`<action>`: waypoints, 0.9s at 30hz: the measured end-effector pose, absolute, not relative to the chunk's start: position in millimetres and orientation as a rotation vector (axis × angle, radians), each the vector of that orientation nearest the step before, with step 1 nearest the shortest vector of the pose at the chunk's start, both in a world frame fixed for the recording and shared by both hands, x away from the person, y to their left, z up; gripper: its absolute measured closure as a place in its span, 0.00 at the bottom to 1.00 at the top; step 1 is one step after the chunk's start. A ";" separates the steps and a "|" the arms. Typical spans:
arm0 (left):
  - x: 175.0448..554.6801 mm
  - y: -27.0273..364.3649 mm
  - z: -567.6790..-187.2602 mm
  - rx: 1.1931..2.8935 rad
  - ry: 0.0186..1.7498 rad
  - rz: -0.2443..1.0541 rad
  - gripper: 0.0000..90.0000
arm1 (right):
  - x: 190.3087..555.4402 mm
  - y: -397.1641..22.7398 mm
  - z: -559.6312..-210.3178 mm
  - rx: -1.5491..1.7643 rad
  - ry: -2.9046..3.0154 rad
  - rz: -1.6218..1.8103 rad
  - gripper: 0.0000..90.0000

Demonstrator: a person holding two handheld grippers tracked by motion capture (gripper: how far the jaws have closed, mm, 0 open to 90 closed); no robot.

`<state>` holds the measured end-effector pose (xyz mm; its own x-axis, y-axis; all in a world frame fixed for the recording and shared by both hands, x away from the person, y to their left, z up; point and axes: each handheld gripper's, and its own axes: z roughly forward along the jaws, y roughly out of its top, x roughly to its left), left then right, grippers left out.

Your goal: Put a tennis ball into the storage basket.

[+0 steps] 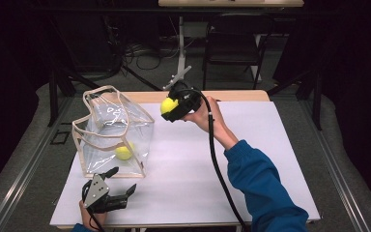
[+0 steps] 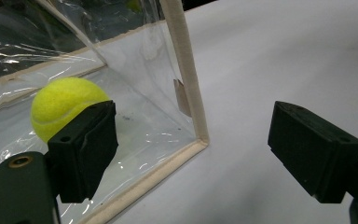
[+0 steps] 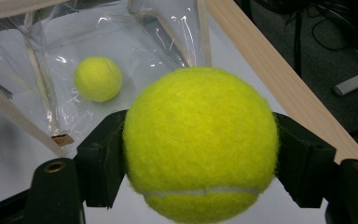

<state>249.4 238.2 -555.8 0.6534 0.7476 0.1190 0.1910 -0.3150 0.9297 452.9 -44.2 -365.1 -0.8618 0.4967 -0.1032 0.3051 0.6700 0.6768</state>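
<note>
My right gripper [image 1: 170,107] is held above the far middle of the white table top, shut on a yellow tennis ball [image 1: 168,105] [image 3: 200,144] that bulges between its jaws. A clear plastic bag [image 1: 113,133] with beige trim stands at the left, and a second tennis ball [image 1: 124,152] [image 2: 63,105] [image 3: 98,78] lies on its floor. My left gripper [image 1: 121,182] rests open near the front left edge, just in front of the bag's near corner [image 2: 200,137], with nothing between its fingers.
The white sheet [image 1: 251,154] covers most of the table, with a wooden edge [image 1: 232,95] at the far side. A black chair [image 1: 234,43] and a desk leg stand beyond the table. The person's blue sleeve [image 1: 265,188] crosses the front right.
</note>
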 end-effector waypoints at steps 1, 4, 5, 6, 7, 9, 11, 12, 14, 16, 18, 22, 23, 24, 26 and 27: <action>249.2 238.2 -555.7 1.841 0.746 0.678 0.18 | 453.0 -44.1 -364.9 0.639 2.606 0.981 0.29; 249.0 238.4 -555.7 1.841 0.746 0.679 0.18 | 452.9 -43.6 -363.4 0.636 2.604 0.978 0.29; 249.1 238.4 -555.7 1.841 0.746 0.679 0.18 | 453.1 -43.4 -362.6 0.634 2.604 0.979 0.29; 249.2 238.2 -555.8 1.842 0.747 0.677 0.18 | 453.0 -43.3 -361.6 0.638 2.600 0.980 0.29; 249.2 238.1 -555.8 1.842 0.748 0.678 0.18 | 452.9 -43.3 -360.6 0.637 2.596 0.984 0.29; 249.2 238.0 -555.9 1.841 0.749 0.675 0.18 | 452.7 -43.0 -358.9 0.634 2.592 1.000 0.29; 249.3 238.0 -555.9 1.841 0.748 0.675 0.18 | 452.7 -42.2 -357.6 0.633 2.588 1.005 0.29; 249.1 237.9 -556.0 1.841 0.749 0.673 0.18 | 452.7 -42.1 -357.1 0.632 2.586 1.011 0.29; 249.1 238.1 -555.8 1.840 0.744 0.677 0.18 | 452.8 -41.4 -355.9 0.631 2.578 1.017 0.29; 249.2 238.3 -555.8 1.840 0.745 0.678 0.18 | 451.8 -40.4 -354.1 0.632 2.575 1.025 0.29; 249.1 237.7 -555.9 1.840 0.749 0.674 0.18 | 451.1 -39.5 -352.6 0.631 2.569 1.034 0.29; 249.2 237.8 -555.9 1.840 0.749 0.673 0.18 | 449.3 -38.0 -350.1 0.627 2.562 1.043 0.29; 249.2 237.6 -556.0 1.839 0.750 0.673 0.18 | 449.7 -37.8 -350.0 0.625 2.561 1.046 0.29; 249.1 237.6 -556.0 1.840 0.749 0.673 0.18 | 450.1 -37.7 -350.0 0.627 2.558 1.047 0.29; 249.1 238.1 -555.7 1.842 0.745 0.677 0.18 | 450.2 -36.8 -350.0 0.629 2.555 1.054 0.29; 249.3 238.2 -555.8 1.840 0.745 0.678 0.18 | 449.9 -36.2 -350.0 0.626 2.552 1.057 0.29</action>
